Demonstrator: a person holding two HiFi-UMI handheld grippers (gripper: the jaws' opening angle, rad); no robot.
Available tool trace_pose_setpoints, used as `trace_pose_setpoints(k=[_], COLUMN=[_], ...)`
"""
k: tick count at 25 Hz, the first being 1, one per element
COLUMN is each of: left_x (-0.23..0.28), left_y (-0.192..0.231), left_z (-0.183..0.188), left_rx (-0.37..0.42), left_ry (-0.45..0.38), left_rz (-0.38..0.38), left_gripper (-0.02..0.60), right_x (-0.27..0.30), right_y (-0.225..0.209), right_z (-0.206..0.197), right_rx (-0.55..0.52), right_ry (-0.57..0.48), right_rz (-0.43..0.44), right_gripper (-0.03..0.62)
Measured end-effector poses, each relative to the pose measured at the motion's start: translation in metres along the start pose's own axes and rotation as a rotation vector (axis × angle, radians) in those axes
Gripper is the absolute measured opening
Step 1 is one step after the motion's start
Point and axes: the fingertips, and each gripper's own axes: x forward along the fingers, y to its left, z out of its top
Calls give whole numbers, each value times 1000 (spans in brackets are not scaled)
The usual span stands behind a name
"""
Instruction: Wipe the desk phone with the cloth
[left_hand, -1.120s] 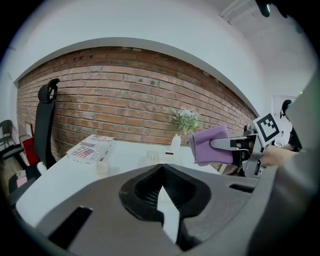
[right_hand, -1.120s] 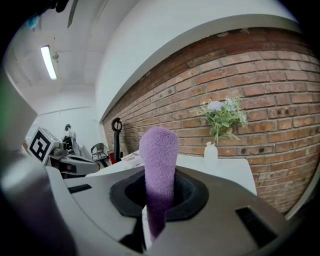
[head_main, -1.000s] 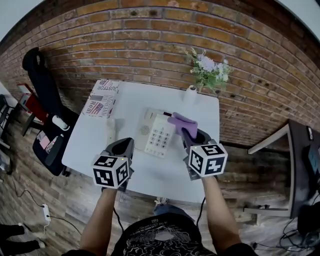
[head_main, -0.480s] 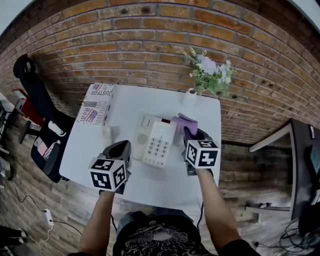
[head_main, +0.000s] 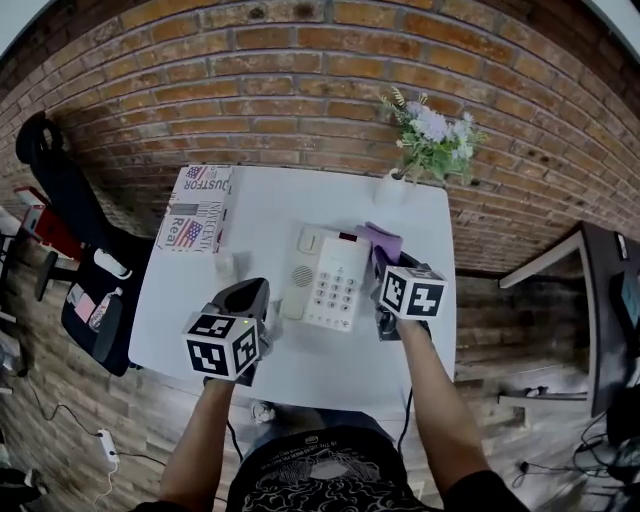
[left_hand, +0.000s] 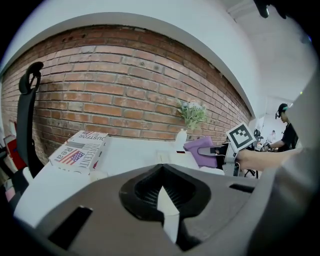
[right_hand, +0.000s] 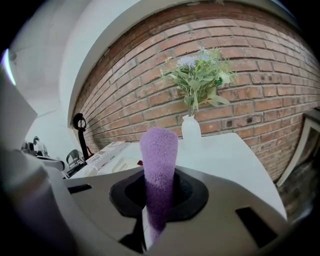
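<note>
clamping cloth (right_hand: 159, 160), right tongs (head_main: 383, 268) beside phone (head_main: 335, 280)

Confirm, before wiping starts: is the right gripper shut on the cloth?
Shut: the purple cloth stands pinched between the right gripper's jaws in its own view.

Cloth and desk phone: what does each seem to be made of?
The cloth looks like purple microfibre or fleece: a fuzzy, matte nap shows close up. The desk phone looks like off-white moulded plastic: smooth hard casing, sheen hard to judge.
</note>
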Motion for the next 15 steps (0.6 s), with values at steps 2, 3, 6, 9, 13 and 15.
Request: trace_pose_setpoints(k=[2, 3, 6, 9, 13, 15], left_x=[0, -1, -1, -2, -4, -6], left_y=[2, 2, 3, 3, 4, 5], left_z=[1, 1, 0, -2, -6, -8], left_rx=[8, 13, 31, 47, 65, 71], left_ry=[3, 4, 12, 22, 30, 33], left_rz=[-26, -39, -70, -97, -125, -140], left_gripper=[5, 5, 5, 5, 5, 5], right_x=[0, -1, -2, -5, -10, -13], right_y=[3, 4, 10, 13, 17, 19], right_z=[-3, -4, -9, -15, -24, -29], right_rx=[35, 52, 82, 110, 142, 153], right_ry=[-6, -9, -10, -12, -12, -14], right_rz=[-8, -11, -18, -27, -44, -54], right_gripper=[44, 44, 44, 44, 44, 44])
